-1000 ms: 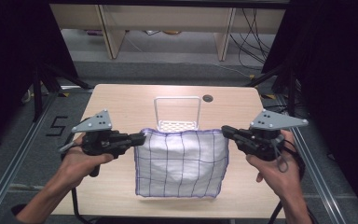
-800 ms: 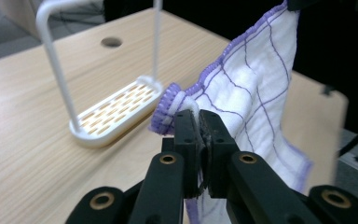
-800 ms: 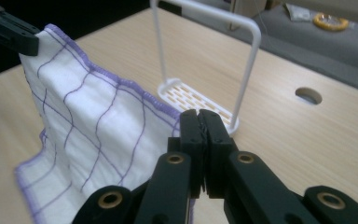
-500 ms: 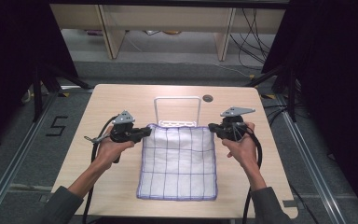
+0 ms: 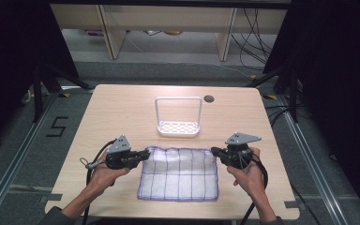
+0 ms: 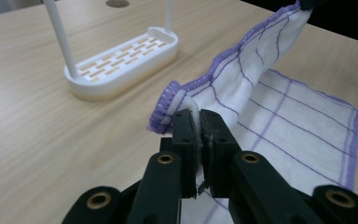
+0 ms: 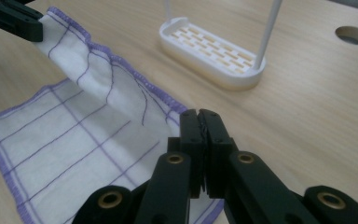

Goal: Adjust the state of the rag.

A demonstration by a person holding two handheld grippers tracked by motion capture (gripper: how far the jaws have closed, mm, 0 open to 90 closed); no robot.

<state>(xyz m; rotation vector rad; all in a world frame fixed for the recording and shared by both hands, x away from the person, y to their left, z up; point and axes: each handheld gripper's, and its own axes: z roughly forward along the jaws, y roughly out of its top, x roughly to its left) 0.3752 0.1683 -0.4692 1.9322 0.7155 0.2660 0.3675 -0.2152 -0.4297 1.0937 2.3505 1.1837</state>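
Pinching the cloth (image 5: 179, 174) by its two far corners, both grippers sit low over the table (image 5: 122, 108). The left gripper (image 5: 146, 153) has its jaws closed on the corner nearest the rack's (image 5: 178, 127) left end; in the left gripper view (image 6: 198, 122) a bunched bit of purple hem pokes out between the pads. The right gripper (image 5: 214, 151) is clamped on the other far corner, and in the right gripper view (image 7: 199, 122) the jaws meet with the hem running into them.

Between the two grips the far edge of the cloth runs just in front of the rack, near it but apart. That edge is raised off the wood and sags a little in the middle; the rest lies flat, reaching from the rack toward the person, its near hem short of the table's near edge.

Bare wood lies open to both sides of the rack and behind it, up to the round hole (image 5: 209, 99) beyond its right post.
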